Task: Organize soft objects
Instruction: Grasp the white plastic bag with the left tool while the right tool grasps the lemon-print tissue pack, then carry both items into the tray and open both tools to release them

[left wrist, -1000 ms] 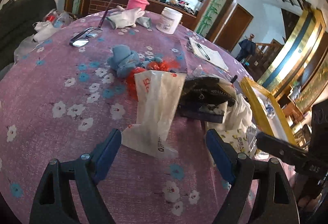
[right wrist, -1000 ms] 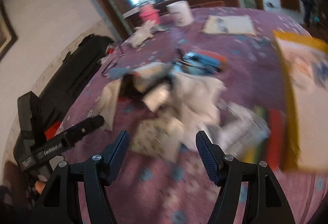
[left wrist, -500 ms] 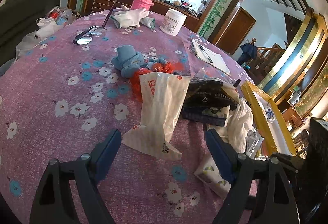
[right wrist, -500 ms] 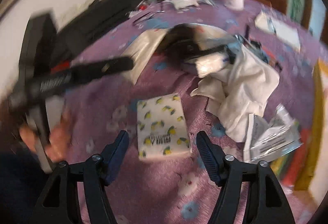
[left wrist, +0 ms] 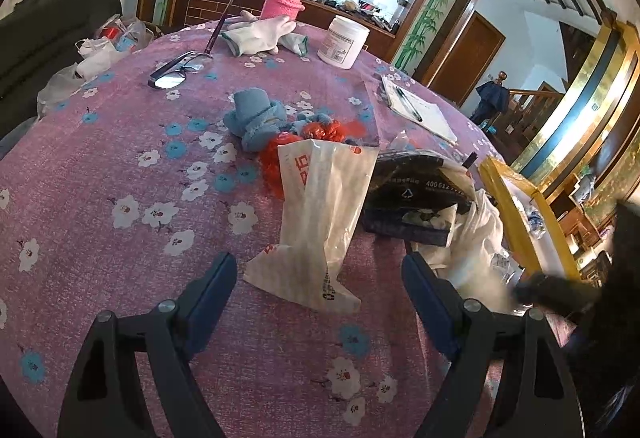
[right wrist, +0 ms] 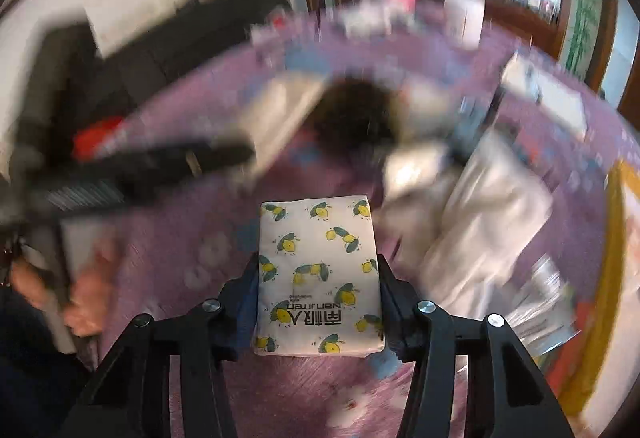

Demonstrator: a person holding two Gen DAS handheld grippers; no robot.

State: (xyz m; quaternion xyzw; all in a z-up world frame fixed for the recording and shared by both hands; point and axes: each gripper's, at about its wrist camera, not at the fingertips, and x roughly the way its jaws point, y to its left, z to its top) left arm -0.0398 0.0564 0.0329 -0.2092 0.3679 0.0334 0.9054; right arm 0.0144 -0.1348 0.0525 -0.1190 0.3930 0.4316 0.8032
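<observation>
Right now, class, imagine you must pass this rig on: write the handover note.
Right gripper: closing on the lemon-print tissue pack, pads at its sides.
Left gripper: open, empty, over the white plastic bag.
On the purple tablecloth: blue plush toy, white gloves, white cloth.
Done: nothing visibly sorted.
Left: place the pack, gather the rest.

Floral purple table point(left wrist: 100, 173), white bag point(left wrist: 320, 213), glasses point(left wrist: 176, 71)

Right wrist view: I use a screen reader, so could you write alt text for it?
The right gripper is closing on a lemon-printed tissue pack, its pads against the pack's two long sides, over a purple floral tablecloth. Behind, motion-blurred, lie a white cloth and the left gripper.
</observation>
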